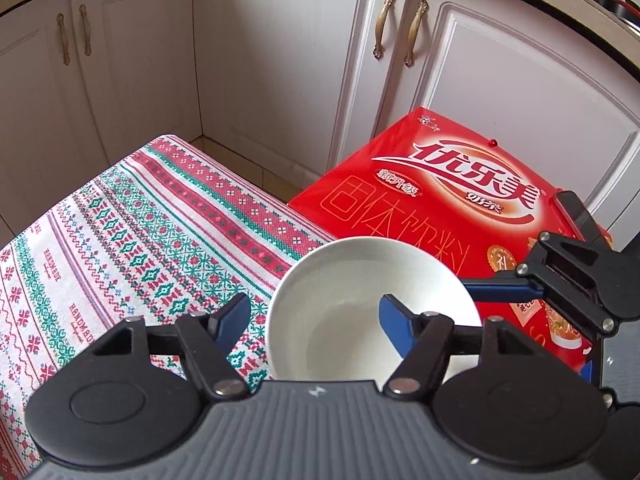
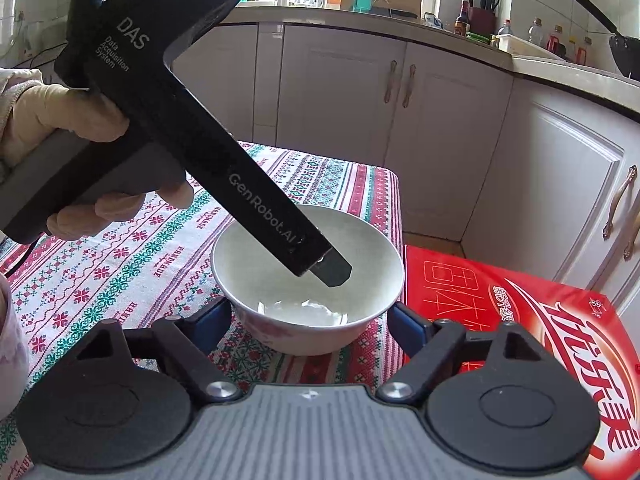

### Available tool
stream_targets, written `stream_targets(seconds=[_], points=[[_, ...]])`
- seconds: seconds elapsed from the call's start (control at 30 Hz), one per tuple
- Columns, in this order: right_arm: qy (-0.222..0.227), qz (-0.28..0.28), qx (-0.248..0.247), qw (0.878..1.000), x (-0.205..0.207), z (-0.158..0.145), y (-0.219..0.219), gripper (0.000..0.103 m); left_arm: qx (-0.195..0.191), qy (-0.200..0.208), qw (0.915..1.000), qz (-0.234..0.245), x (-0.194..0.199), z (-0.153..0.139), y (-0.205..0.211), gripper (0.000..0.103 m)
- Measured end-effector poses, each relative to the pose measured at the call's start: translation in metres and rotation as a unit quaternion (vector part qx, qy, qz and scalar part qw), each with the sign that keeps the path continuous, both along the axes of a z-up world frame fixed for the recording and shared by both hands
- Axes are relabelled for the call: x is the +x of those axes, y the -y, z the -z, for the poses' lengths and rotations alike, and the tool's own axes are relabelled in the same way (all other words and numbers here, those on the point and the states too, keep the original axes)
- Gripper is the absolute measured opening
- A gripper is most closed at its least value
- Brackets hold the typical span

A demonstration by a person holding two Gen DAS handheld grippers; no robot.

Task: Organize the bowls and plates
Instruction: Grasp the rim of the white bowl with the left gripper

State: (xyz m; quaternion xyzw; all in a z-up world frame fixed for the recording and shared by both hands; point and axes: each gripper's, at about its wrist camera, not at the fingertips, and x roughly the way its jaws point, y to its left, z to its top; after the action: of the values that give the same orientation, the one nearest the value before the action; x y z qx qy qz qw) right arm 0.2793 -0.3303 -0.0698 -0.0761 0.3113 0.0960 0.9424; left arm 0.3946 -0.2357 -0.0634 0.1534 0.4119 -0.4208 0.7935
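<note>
The white bowl sits on the patterned cloth covering the surface, close to its right edge. The right gripper is spread wide, a finger on either side of the bowl, not clenched. The left gripper is also released; its right finger reaches over the bowl's rim into the hollow. A hand holds that tool. Just beside the surface stands a red box. Beyond are white cabinet doors and a cluttered counter.
</note>
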Motion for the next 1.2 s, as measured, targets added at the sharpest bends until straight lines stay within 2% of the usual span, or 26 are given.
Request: stream_targets(seconds=[0.17, 0.27, 0.53, 0.8, 1.2], points=[[0.0, 0.001, 0.002, 1.0, 0.001, 0.0, 0.0, 0.088, 0.0, -0.012, 0.9999, 0.005, 0.002, 0.002, 0.001, 0.057], [-0.001, 0.002, 0.004, 1.0, 0.0, 0.0, 0.001, 0.088, -0.001, -0.018, 0.9998, 0.009, 0.002, 0.003, 0.001, 0.054], [-0.008, -0.001, 0.011, 1.0, -0.001, -0.005, -0.001, 0.088, 0.004, -0.015, 0.9998, 0.013, -0.005, -0.001, -0.002, 0.054], [-0.011, -0.015, 0.007, 1.0, -0.015, -0.019, -0.01, 0.088, 0.002, -0.006, 0.9999, 0.014, -0.025, -0.018, -0.016, 0.054], [-0.003, -0.044, 0.007, 0.999, -0.057, -0.052, -0.028, 0.088, -0.012, 0.02, 0.9997, -0.009, -0.072, -0.049, -0.046, 0.054]])
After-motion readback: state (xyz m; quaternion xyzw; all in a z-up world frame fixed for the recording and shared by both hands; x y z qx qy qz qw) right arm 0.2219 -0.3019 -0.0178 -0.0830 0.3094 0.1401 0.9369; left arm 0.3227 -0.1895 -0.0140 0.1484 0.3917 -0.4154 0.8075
